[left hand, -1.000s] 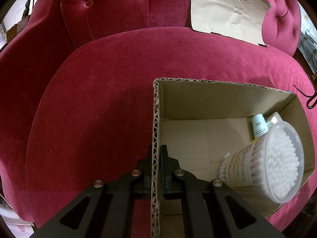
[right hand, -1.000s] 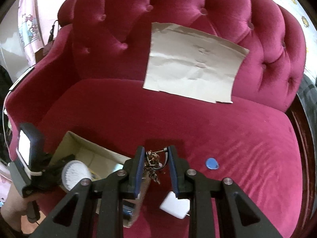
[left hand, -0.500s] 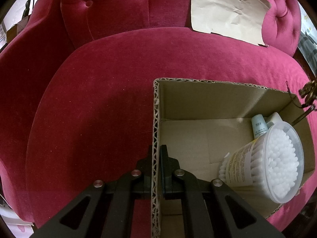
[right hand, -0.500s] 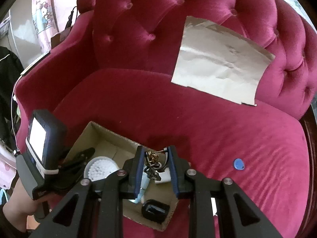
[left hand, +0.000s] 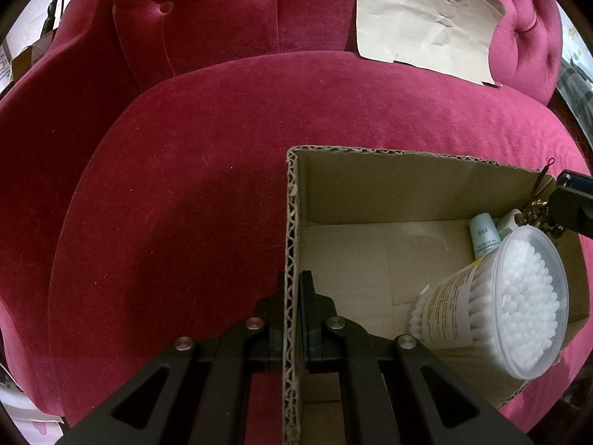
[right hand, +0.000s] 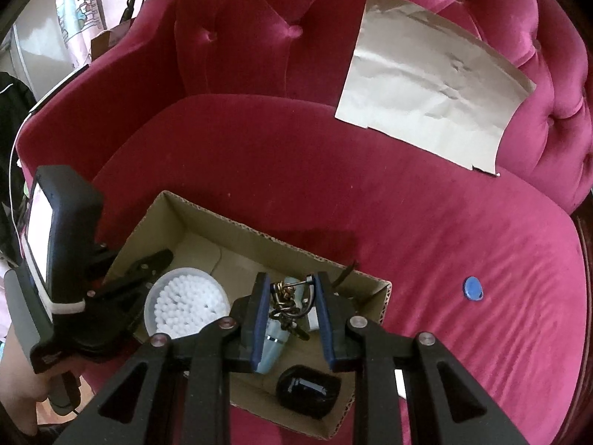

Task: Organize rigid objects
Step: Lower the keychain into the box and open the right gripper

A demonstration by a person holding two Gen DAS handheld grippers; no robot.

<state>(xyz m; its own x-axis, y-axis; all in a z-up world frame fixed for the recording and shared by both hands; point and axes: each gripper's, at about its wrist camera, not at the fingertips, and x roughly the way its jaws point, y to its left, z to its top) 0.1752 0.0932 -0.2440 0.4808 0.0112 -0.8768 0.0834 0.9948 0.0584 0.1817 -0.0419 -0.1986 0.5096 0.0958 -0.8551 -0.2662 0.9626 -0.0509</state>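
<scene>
An open cardboard box sits on a red velvet sofa. My left gripper is shut on the box's left wall. My right gripper is shut on a brass key bunch and holds it over the box's right end; the keys also show in the left wrist view. In the box lie a clear tub of cotton swabs, a pale blue tube and a black jar.
A blue round tag lies on the seat right of the box. A white object peeks out beside the right finger. A creased paper sheet leans on the backrest. The sofa's arm rises at the left.
My right gripper has carried the key bunch left from the seat to above the box. The left gripper and box have stayed still.
</scene>
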